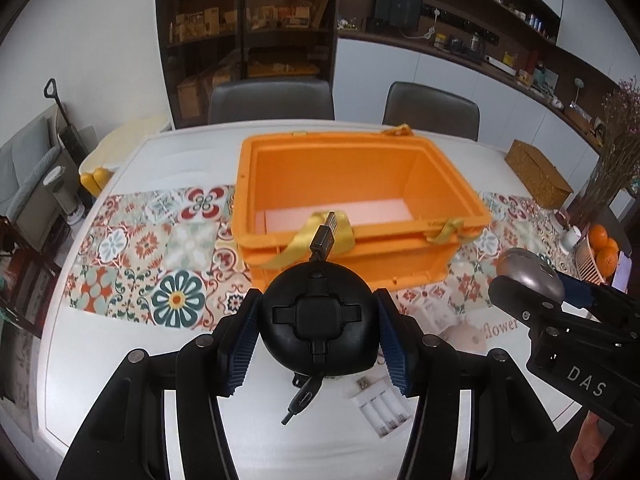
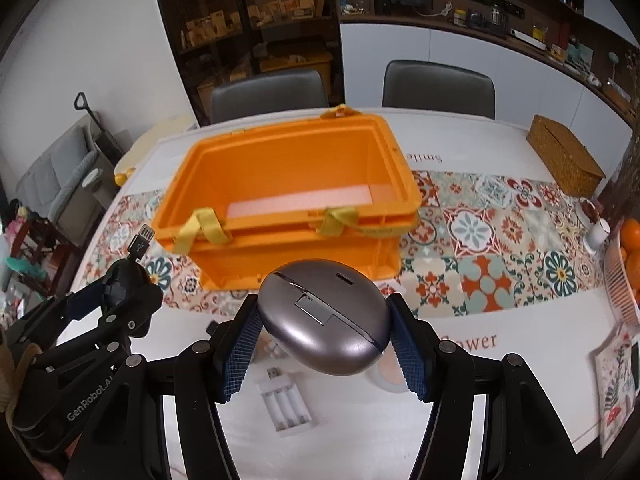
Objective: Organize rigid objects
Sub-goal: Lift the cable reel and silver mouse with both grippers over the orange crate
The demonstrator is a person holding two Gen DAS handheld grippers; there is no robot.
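Nearest the left wrist camera, the left gripper has its blue ribbed fingers pressed against both sides of a round black cable hub, held above the white table; short USB leads stick out of it toward the box and back toward the camera. Both grippers point forward and steeply down at the table, side by side. The right gripper clamps a grey oval mouse between its fingers in the same way – the mouse sits tilted, clear of the table. Just beyond both, an open orange storage box with yellow straps stands on the patterned table runner, with only a pale sheet visible on its floor. A white battery charger lies on the table below the grippers, near the front edge – apart from the box. A woven basket sits far right
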